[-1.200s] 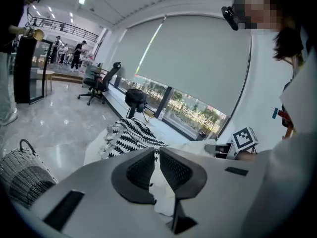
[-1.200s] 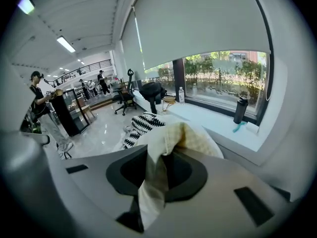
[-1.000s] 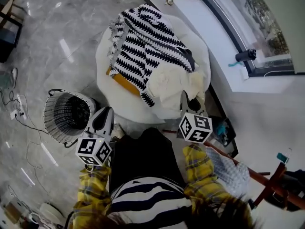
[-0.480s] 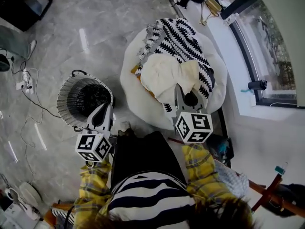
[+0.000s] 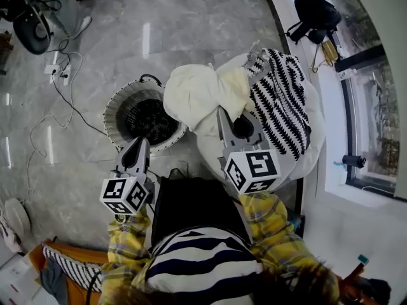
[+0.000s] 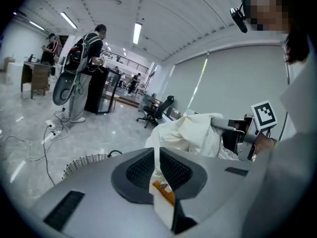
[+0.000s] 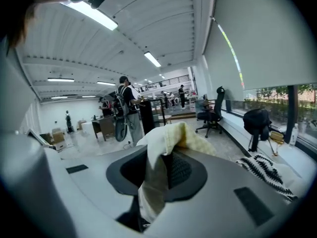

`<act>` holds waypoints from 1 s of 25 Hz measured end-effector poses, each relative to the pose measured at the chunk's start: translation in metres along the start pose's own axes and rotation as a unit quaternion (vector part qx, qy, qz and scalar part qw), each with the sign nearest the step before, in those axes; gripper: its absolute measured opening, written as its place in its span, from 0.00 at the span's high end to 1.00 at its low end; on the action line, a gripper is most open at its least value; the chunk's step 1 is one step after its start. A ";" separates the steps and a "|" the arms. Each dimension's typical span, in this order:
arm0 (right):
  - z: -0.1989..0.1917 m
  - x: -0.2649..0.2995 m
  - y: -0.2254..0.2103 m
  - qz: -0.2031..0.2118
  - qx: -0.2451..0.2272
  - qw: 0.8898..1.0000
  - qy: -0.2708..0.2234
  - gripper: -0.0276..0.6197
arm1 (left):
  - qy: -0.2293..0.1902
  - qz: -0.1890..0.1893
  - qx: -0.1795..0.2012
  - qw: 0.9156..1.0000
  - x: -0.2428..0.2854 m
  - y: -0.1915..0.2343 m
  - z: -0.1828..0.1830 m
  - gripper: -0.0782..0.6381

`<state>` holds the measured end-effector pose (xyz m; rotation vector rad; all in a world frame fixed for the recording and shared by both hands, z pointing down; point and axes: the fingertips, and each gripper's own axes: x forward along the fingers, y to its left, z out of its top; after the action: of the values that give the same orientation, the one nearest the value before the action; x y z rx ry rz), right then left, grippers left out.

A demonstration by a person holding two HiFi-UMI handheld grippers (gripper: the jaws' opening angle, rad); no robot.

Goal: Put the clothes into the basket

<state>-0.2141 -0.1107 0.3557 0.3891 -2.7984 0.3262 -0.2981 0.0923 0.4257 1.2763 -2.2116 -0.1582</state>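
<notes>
Right claw (image 5: 230,118) clenched on a crumpled cream fabric garment (image 5: 198,93), garment raised at the right rim of the round white wicker basket (image 5: 113,110) on the floor, left claw (image 5: 138,145) closed and empty just near the basket, black-and-white zigzag knit (image 5: 283,100) lying on the round white table (image 5: 313,135) to the right.

The basket (image 5: 113,110) is standing on the floor (image 5: 191,18). The round seat (image 5: 311,142) is sitting just right of the basket. One garment (image 5: 194,94) is hanging over the basket's right rim, and a second garment (image 5: 283,100) is lying on the seat, farther right. The left gripper (image 5: 137,146) is hovering just before the basket, and the right gripper (image 5: 233,121) is to its right. Cables (image 5: 63,84) are lying left of the basket. A bag (image 5: 315,11) is sitting behind it, rightward.
</notes>
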 end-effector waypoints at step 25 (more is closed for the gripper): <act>-0.125 0.137 0.214 0.238 -0.121 0.950 0.162 0.82 | -0.013 0.129 -0.096 0.987 -0.059 0.134 -0.037 0.83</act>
<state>-0.3711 0.0909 0.4770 -0.3711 -2.5269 0.1268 -0.3575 0.2193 0.4816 0.8805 -2.2982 -0.2801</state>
